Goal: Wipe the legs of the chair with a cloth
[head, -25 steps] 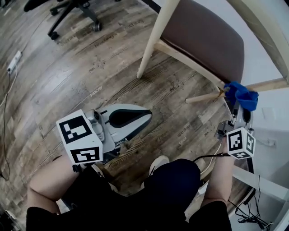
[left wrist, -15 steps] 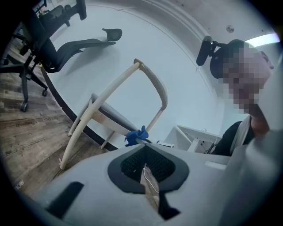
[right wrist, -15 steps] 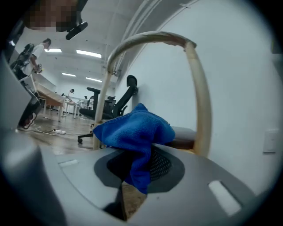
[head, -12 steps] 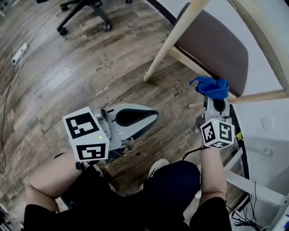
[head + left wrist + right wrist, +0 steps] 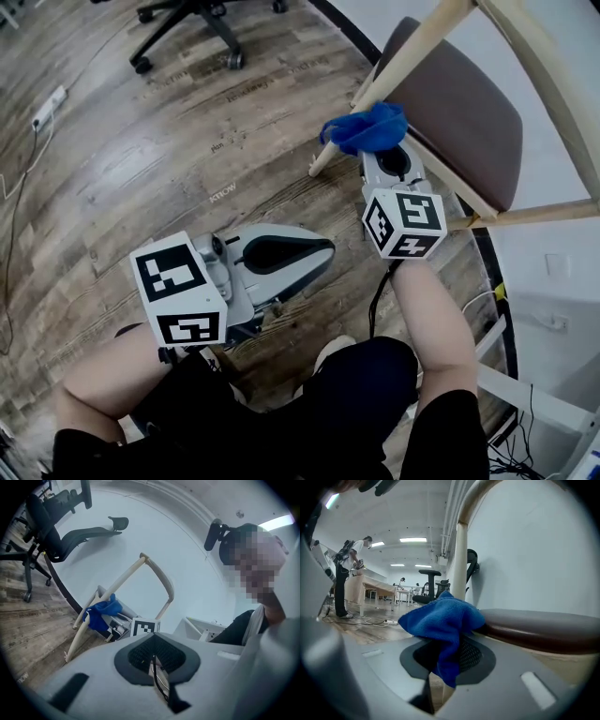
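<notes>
While the left gripper [image 5: 317,251] is hovering over the floor [image 5: 141,141] with jaws together and empty, the right gripper [image 5: 384,157] is pinching the blue cloth [image 5: 366,128]. The cloth is pressing against the chair leg [image 5: 417,52] beside the seat [image 5: 459,103].

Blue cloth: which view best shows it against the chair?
Head view: the cloth in the right claw overlaps the chair leg. Right gripper view shows clamped folds close up; left gripper view, small and distant.

We get bright, even light from ceiling strips [image 5: 413,540] far beyond the right claw [image 5: 443,677], fisheye bending with dark corners, and blur nearest that claw.
</notes>
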{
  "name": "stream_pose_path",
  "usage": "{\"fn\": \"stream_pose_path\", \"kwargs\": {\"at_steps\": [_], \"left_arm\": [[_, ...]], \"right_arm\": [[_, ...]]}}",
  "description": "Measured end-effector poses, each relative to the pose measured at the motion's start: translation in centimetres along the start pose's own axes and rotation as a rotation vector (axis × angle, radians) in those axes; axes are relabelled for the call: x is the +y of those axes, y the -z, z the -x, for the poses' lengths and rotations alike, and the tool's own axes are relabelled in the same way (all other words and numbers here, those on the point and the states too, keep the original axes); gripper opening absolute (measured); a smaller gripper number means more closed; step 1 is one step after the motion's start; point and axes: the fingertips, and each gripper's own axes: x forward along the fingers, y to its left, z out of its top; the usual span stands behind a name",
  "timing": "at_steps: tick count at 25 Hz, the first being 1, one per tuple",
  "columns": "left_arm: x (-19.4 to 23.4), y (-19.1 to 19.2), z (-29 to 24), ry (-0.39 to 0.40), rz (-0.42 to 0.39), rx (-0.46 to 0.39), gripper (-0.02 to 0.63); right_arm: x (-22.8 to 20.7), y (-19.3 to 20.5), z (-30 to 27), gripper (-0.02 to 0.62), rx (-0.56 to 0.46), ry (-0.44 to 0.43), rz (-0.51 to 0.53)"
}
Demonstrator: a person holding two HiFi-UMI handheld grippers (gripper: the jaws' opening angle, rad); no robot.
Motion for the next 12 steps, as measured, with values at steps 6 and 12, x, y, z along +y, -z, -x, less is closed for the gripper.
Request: {"fn": "stream_pose_path", "kwargs": {"at_steps": [6,12], "left_arm": [[-0.1,0.1,0.4,-0.011,-0.042,0.015,0.005],[0.1,0.3,0.7,-0.008,-0.039,0.023,0.005]], "right_arm": [[0.5,-1.0,-0.7,0.081,0.011,0.033,-0.049],[0.3,-7.7,0.2,0.083,-0.073,0.055,-0.070]]}}
